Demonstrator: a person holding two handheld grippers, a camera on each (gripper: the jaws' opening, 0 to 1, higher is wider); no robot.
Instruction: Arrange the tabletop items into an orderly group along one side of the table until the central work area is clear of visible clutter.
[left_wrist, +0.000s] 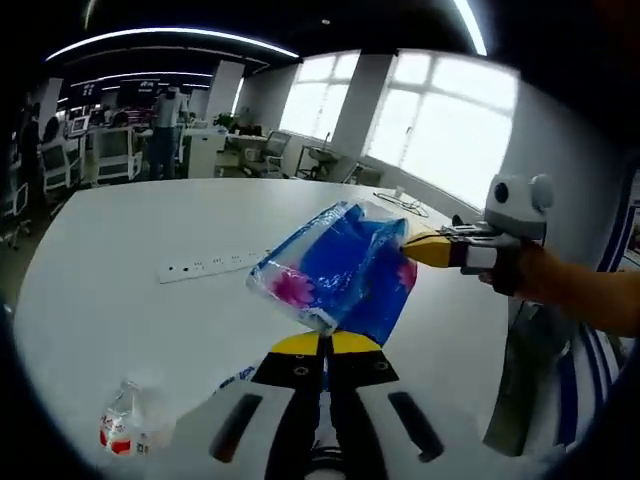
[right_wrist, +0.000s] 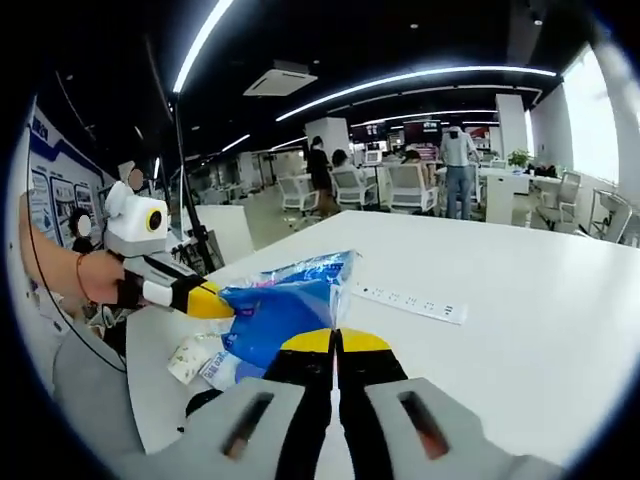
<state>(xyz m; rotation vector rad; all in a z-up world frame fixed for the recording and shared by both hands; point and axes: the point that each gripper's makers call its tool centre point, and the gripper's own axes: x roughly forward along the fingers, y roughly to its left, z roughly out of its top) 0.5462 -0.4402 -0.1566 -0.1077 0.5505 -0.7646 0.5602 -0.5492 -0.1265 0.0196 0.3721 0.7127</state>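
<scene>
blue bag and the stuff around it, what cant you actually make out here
- Print on the blue bag: left gripper view, too crumpled and small to read.
- Small plastic bottle: left gripper view, blurred near the edge; label unreadable.
- Packets under the bag: right gripper view, partly covered by the bag and the right gripper.
- Power strip: cord and far end unclear, too small.

White table (left_wrist: 120, 290) with power strip (left_wrist: 212, 266)
</scene>
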